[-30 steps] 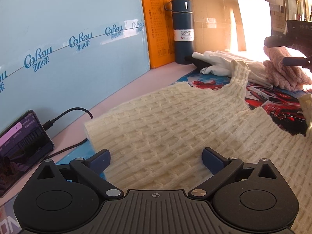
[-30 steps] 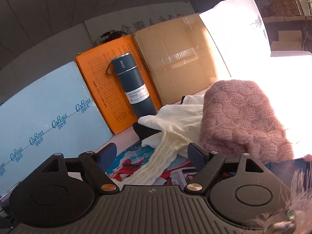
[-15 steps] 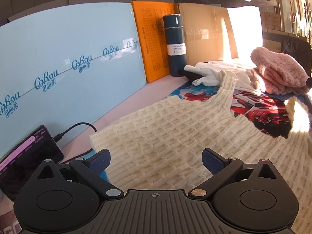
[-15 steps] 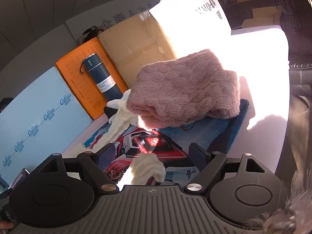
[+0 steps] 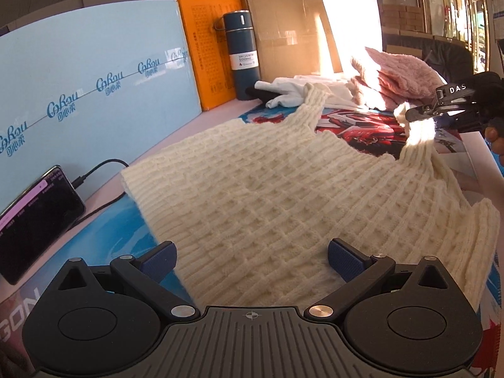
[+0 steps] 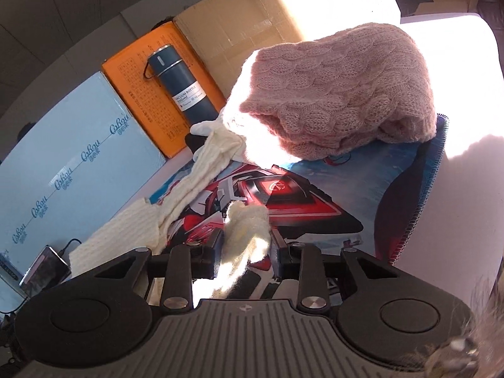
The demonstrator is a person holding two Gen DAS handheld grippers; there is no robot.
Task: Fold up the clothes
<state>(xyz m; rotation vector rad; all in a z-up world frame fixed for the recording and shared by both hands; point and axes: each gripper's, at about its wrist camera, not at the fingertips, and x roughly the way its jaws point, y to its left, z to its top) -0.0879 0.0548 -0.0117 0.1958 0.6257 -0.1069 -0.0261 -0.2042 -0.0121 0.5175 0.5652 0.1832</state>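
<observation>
Cream knit vest [image 5: 267, 195] strap pinched by right gripper [image 6: 246, 245]; left gripper [image 5: 251, 256] spread wide, low over hem.

My sweater [image 5: 267, 189] lies on the mat [image 6: 315, 198]; phone [image 5: 28, 220] left, bottle [image 5: 241, 53] behind, folded knit [image 6: 343, 91] right.

So the right gripper [image 6: 246, 249] was wide open a moment ago, now it's clamped down on the cream sweater [image 5: 267, 201] strap [image 6: 247, 223] and lifted it off the tabletop, far right.
</observation>
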